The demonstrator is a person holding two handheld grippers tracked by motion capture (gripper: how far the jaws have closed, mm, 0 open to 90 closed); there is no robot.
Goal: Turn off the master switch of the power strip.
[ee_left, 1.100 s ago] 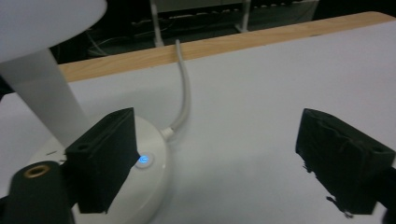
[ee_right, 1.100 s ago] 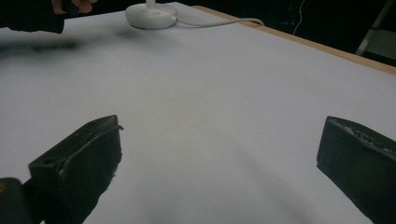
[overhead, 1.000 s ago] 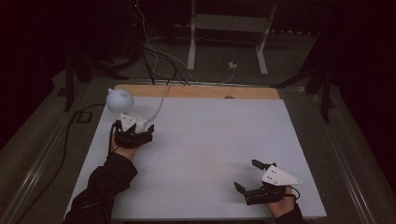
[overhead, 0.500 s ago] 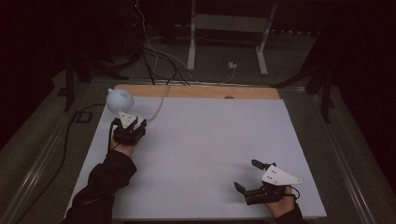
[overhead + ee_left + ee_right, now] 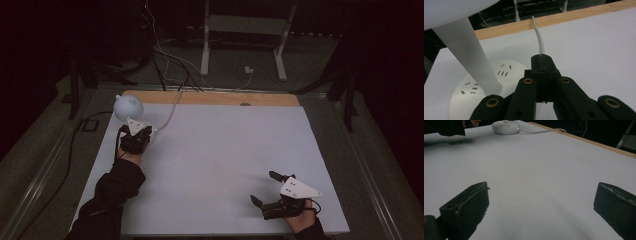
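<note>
Left hand-held gripper (image 5: pixel 541 72) now nearer the lamp, jaws just closed on the thin white cord (image 5: pixel 539 40) of the white round-based lamp (image 5: pixel 477 82).

Pretty sure I'm working in a lab or test room here, not anyone's home. The surface (image 5: pixel 215 165) is a plain white sheet laid over a wooden board (image 5: pixel 210 98), set inside a low metal frame (image 5: pixel 45 165). Past it the room's dark, with loose cables (image 5: pixel 170 65) snaking over grey carpet (image 5: pixel 310 85) and the white metal legs of a stand (image 5: pixel 205 45) behind. A small white desk lamp (image 5: pixel 128 107) is about the only homey bit.
</note>
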